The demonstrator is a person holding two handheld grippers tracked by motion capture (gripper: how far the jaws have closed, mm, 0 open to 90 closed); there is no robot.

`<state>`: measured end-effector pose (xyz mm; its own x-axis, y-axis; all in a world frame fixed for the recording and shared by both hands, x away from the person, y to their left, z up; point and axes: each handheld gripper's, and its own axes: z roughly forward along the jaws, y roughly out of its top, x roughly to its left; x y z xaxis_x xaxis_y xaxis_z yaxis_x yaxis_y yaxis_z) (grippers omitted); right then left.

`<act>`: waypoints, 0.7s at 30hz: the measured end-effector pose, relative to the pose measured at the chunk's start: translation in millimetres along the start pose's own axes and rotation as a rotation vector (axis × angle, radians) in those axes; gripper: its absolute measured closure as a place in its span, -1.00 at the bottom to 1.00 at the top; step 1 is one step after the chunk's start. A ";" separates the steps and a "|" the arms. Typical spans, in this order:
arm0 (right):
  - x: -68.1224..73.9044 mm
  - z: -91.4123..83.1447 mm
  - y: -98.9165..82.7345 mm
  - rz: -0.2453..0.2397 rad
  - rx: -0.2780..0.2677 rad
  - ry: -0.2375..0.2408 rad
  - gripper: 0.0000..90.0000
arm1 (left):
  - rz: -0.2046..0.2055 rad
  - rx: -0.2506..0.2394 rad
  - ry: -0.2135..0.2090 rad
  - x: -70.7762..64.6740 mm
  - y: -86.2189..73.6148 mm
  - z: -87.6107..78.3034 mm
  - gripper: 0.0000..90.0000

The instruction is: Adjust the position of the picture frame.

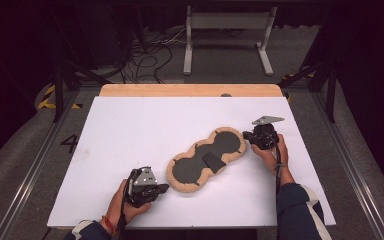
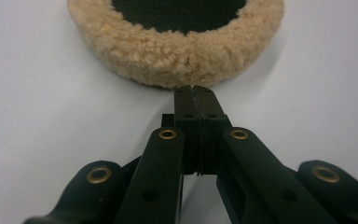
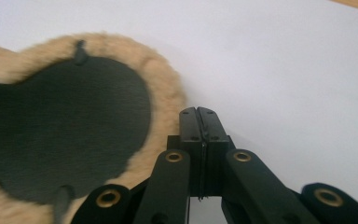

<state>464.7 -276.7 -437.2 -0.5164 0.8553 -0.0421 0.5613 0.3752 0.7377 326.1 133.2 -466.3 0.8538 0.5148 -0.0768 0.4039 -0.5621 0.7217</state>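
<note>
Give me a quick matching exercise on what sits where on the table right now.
Things:
1. left tongs
2. right tongs
3. tan fleece-rimmed, dark-centred peanut-shaped pad
4. white table sheet

Places or states:
A. lies under everything
B. shut, at the pad's far right end
C. shut, at the pad's near left end
D. lies diagonally mid-table

Pairs: 1-C, 2-B, 3-D, 4-A

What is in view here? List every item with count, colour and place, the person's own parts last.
fleece pad: 1, tan pile with dark grey centre, peanut-shaped, lying slantwise mid-table
white board: 1, white, covering the tabletop
wooden edge: 1, light wood, along the far side
metal stand: 1, grey, on the floor beyond the table
cables: several, black, on the floor behind
left gripper: 1, black, shut, at the pad's near end
right gripper: 1, black, shut, at the pad's far end
</note>
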 end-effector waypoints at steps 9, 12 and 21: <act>-9.4 18.9 0.0 0.009 0.038 0.049 1.00 | -0.024 -0.011 0.006 3.7 0.3 1.5 0.97; -11.8 19.3 2.5 -0.016 0.057 0.068 1.00 | -0.024 -0.010 0.005 5.3 0.6 1.4 0.97; -8.8 14.6 -2.8 -0.044 0.049 0.117 1.00 | -0.026 0.000 0.017 8.6 -0.9 -1.8 0.95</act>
<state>477.2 -280.1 -448.7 -0.6111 0.7915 0.0074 0.5662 0.4306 0.7028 332.5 139.3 -466.3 0.8374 0.5401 -0.0842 0.4259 -0.5481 0.7198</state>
